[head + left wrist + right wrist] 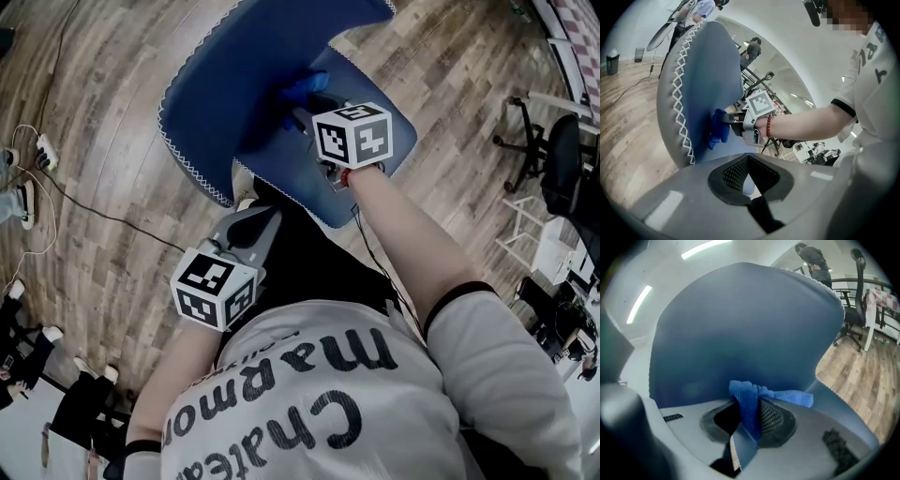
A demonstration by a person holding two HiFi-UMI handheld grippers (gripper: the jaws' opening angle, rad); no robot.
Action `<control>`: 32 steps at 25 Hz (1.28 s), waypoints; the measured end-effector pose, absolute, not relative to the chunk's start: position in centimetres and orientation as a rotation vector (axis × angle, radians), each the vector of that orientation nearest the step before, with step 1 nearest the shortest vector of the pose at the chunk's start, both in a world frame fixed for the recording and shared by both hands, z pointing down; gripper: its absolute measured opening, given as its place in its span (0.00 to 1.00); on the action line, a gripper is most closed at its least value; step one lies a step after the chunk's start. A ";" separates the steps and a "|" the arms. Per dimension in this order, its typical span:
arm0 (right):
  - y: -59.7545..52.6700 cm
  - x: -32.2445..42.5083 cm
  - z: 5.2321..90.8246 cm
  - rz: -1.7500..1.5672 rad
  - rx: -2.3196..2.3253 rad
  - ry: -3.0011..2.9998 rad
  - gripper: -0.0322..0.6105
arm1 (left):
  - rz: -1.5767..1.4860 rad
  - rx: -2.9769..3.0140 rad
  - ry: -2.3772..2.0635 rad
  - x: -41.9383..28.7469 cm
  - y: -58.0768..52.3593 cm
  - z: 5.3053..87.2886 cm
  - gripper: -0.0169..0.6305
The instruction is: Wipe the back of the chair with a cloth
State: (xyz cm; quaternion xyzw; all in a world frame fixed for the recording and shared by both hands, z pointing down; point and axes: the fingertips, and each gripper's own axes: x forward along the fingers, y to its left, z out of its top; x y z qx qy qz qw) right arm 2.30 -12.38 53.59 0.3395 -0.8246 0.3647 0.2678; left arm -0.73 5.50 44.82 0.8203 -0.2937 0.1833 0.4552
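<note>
Wiping: right tongs (749,420) clamp cloth (746,397) on chair back (740,319), mid-frame | left tongs (749,174) closed, empty | press evenly, overlap strokes

The white shirt (319,403) print reads "Chatea" and "marmo".

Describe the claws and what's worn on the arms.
The left claw and right claw are grey with dark mesh pads, each with a white cube bearing black square markers. Red bead bracelet on the right wrist; white short sleeves, dark cuffs.
</note>
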 end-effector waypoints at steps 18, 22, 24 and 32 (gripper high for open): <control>-1.5 -6.9 51.9 0.897 0.401 -2.308 0.19 | 0.431 2.011 -0.783 -1.3 7.4 44.9 0.04; -2.4 -6.9 52.1 0.900 0.430 -2.318 0.19 | 0.429 2.009 -0.782 -1.3 7.7 45.3 0.04; -3.5 -6.4 52.0 0.908 0.462 -2.326 0.19 | 0.426 2.011 -0.773 -0.8 7.6 45.4 0.04; -10.9 -1.7 52.2 1.046 0.752 -2.318 0.19 | 0.447 2.020 -0.733 0.4 7.2 45.8 0.04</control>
